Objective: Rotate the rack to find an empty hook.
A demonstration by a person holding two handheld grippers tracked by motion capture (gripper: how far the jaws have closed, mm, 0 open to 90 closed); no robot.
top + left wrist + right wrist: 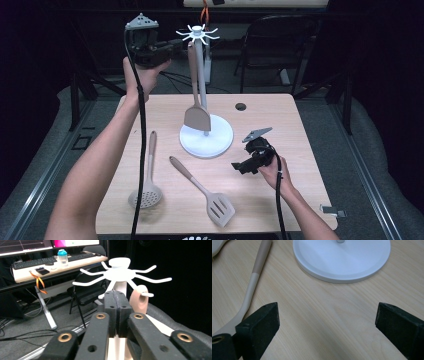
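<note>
Left claw (pixel 116 315) stands raised beside the crown of the white utensil stand (pixel 205 135), jaws closed pad to pad with nothing between them. Just beyond its tip, the looped end of the solid spatula (pixel 196 116) sits over one prong (pixel 146 294) of the crown, and the blade hangs below against the post. The hanging step appears complete; withdraw this claw level and straight back from the prong, so that no jaw catches the neighbouring prongs or sets the spatula swinging. Right claw (pixel 327 322) rests low over the tabletop (pixel 280 115) with jaws spread wide and empty. Ahead of it lies the round base of the stand; to its left lies the handle of the slotted turner (pixel 207 192), and farther left the skimmer (pixel 147 192). For the next pick, approach a handle at mid-length, clear of the base rim. Open tabletop lies around the right claw; the near edge is close to the turner's blade.
</note>
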